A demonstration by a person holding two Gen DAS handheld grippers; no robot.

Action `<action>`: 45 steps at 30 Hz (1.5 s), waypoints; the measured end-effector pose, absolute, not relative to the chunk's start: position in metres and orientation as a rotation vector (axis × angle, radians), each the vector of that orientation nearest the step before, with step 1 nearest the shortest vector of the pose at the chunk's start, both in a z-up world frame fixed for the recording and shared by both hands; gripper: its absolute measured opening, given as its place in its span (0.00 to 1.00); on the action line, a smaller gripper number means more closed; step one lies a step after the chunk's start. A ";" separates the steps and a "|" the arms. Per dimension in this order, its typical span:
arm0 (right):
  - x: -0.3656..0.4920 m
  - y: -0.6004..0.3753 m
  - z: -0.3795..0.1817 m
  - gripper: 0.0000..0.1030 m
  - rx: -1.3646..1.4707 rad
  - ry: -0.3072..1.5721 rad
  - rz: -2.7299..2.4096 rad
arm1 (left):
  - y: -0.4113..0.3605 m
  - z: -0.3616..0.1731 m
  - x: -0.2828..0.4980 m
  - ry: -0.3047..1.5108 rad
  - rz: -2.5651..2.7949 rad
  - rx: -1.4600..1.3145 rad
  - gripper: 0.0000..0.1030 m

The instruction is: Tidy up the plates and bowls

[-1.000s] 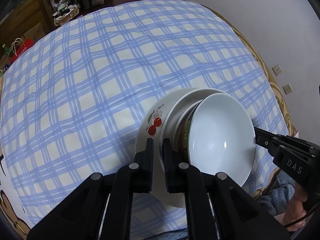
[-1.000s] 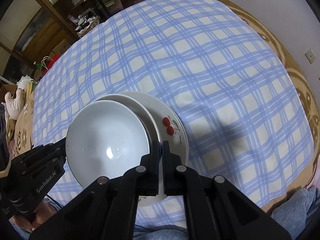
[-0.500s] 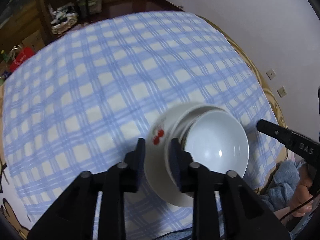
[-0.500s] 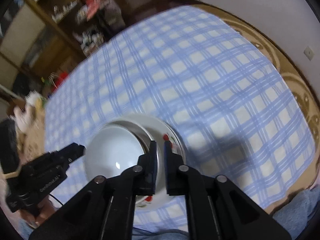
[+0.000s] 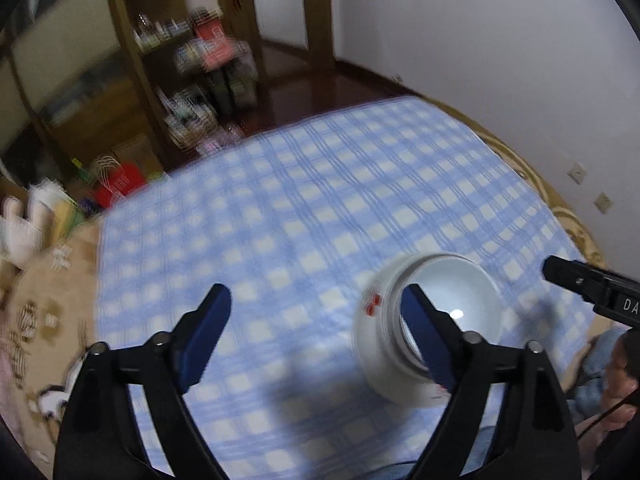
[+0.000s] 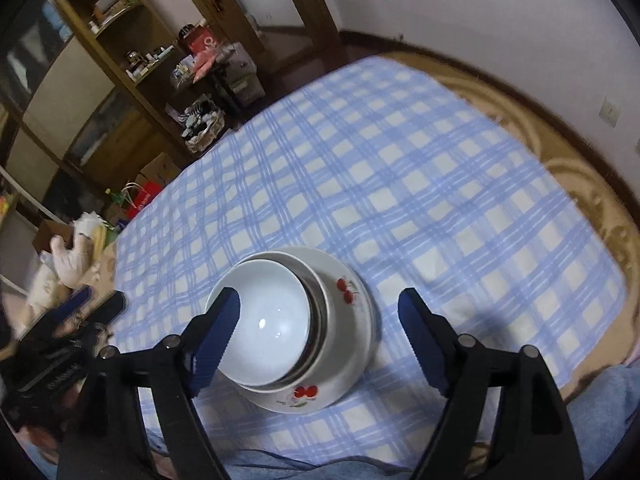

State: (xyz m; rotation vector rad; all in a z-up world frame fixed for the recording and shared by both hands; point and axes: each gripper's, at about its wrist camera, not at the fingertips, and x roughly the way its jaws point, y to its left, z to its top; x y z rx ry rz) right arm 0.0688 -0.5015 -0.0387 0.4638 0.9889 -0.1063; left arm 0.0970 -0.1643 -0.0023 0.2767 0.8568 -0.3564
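Glossy white bowl (image 6: 269, 322) sits nested in a larger cherry-printed bowl (image 6: 340, 344), round rims off-centre, on the blue-and-white checked cloth (image 6: 400, 184) near its front edge. Left gripper (image 5: 316, 320) fingers spread wide, holding nothing; view blurred. Right gripper (image 6: 318, 320) fingers also spread wide, empty, above the stack, ribbed blue pads (image 6: 420, 336) visible.

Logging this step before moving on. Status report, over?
Left gripper open, empty. Right gripper open, empty, above the stack. White bowl nested in cherry-print plate on checked cloth. Nothing in the way.
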 end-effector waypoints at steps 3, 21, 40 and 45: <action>0.056 -0.491 -0.018 0.95 0.384 0.918 -0.112 | -0.151 0.017 0.079 0.790 -0.347 0.293 0.90; -0.027 -0.454 0.057 1.00 0.243 0.588 -0.105 | -0.070 0.057 0.008 0.597 -0.223 0.211 0.91; -0.027 -0.432 0.046 1.00 0.163 0.506 -0.114 | -0.046 0.018 -0.003 0.510 -0.136 0.127 0.91; -0.015 -0.418 0.035 1.00 0.096 0.523 -0.111 | -0.039 0.007 0.002 0.514 -0.095 0.117 0.91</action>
